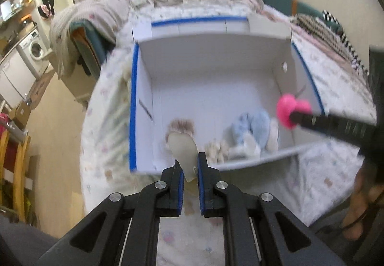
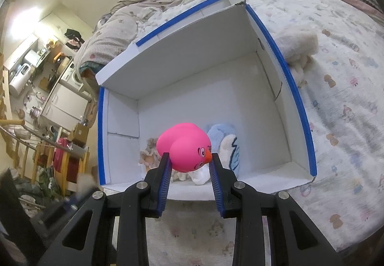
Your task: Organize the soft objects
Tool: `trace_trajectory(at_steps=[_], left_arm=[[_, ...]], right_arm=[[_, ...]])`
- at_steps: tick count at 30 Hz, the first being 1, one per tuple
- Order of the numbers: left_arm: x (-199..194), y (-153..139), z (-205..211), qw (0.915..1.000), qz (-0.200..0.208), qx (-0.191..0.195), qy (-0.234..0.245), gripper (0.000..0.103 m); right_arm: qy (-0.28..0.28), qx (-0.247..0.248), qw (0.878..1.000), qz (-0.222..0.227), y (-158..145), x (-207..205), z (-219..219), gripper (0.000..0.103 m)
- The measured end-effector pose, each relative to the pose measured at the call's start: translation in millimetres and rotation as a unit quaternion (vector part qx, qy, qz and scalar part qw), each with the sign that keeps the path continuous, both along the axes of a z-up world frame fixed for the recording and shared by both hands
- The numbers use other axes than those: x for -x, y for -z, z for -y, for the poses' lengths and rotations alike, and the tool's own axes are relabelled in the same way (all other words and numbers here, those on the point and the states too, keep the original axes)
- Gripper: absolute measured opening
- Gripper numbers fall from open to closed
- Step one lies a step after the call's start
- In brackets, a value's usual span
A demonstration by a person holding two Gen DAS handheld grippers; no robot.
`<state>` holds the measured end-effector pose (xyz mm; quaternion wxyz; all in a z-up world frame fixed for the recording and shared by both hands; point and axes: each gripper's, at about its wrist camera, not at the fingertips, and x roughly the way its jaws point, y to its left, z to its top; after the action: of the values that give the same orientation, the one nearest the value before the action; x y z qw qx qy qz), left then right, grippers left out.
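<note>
On the quilted bed [image 2: 336, 97], the pink rubber duck [image 2: 184, 148] — pinched by the right gripper [image 2: 189, 165] — and the pale soft toy [image 1: 183, 153], clamped by the left gripper [image 1: 189, 162], are best released low inside the white box [image 2: 192, 33].

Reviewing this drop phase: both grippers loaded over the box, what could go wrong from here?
1. The pink rubber duck sits only at the tips of the right gripper; it may pop out early.
2. The left gripper pinches the grey furry toy near the white box front wall; released here, it might catch the rim.
</note>
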<state>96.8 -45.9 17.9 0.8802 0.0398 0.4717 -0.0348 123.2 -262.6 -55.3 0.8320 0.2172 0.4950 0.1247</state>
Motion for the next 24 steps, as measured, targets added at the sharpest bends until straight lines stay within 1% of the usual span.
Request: trace_trajectory(at_steps=[2,3,6,8,11,14,17,19,21,24], left_arm=[[-11.6,-6.4,-0.4,0.9999,0.01,0.0,-0.002,0.009],[-18.7,-4.3,-4.0,0.9999,0.013,-0.001,-0.002,0.009],[-34.1,-9.4,-2.6,0.9998,0.017,-0.008,-0.001,0.009],[-46.6,-6.2,-2.4,0.9998,0.015,-0.015,0.002,0.009],[-63.2,5.4,-6.0,0.9999,0.003,-0.011,0.003,0.01],[-79.4,20.2,-4.5,0.9998,-0.017,-0.004,0.011,0.01],[-85.7,33.4,-0.6,0.9996,-0.021,-0.009,0.017,0.01],[-88.3,44.5,1.9,0.9994,-0.026,-0.005,0.024,0.011],[-89.7,56.2,1.8,0.9992,-0.032,0.002,0.022,0.012],[-93.3,67.6,2.6,0.999,-0.041,0.004,0.015,0.012]], right_arm=[[-0.001,0.0,1.0,0.002,-1.3,-2.8,-0.6,0.034],[-0.001,0.001,1.0,0.005,-2.2,-4.7,-1.0,0.034],[-0.005,0.011,1.0,0.012,-6.5,-10.5,-3.8,0.034],[-0.005,0.017,1.0,0.019,-10.5,-16.4,-4.2,0.034],[-0.002,0.016,1.0,0.02,-11.1,-24.0,-3.2,0.034],[-0.004,0.017,1.0,0.008,-3.6,-28.4,-6.8,0.034],[-0.011,0.028,0.999,-0.014,8.5,-29.5,-12.9,0.034],[-0.009,0.035,0.999,-0.03,17.2,-29.0,-13.2,0.034],[-0.003,0.037,0.998,-0.043,24.3,-28.9,-11.7,0.034],[0.007,0.049,0.997,-0.051,28.9,-28.1,-8.6,0.034]])
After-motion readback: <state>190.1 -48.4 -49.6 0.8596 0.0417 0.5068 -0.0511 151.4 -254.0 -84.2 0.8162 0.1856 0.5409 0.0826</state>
